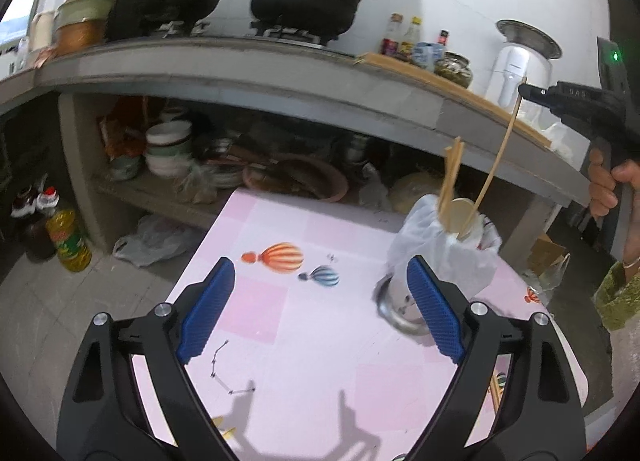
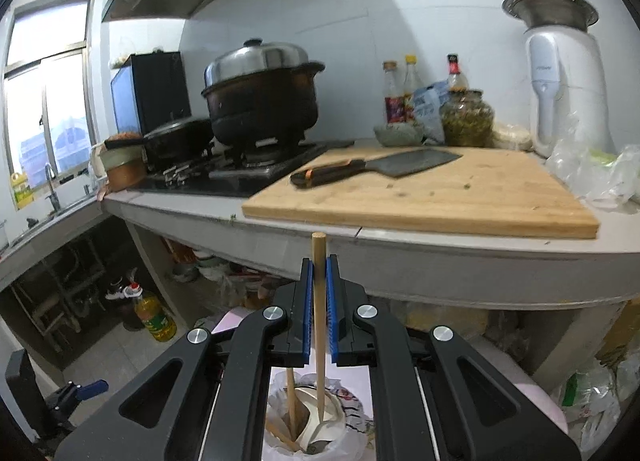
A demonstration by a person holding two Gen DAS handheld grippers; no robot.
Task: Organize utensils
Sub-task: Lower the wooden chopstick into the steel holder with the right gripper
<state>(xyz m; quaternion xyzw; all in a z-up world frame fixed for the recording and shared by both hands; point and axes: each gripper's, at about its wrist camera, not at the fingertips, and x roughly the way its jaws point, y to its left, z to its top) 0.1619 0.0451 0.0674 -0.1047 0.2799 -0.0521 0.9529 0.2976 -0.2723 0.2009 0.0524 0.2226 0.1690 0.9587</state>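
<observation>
Black grippers (image 1: 320, 309) — blue ribbed pads (image 1: 208, 309); silver screws; green patterned sleeve (image 1: 616, 297).

Right gripper (image 2: 319, 313) clamps a chopstick (image 2: 319, 301) upright, its tip in a bag-lined holder (image 2: 320, 425) below the worktop's front edge (image 2: 440, 261).

Faint letters "DAS" mark the right claw (image 1: 524, 89).

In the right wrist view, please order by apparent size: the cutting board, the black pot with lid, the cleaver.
1. cutting board
2. black pot with lid
3. cleaver
The board lies nearer the camera, so its lead is partly perspective.
</observation>
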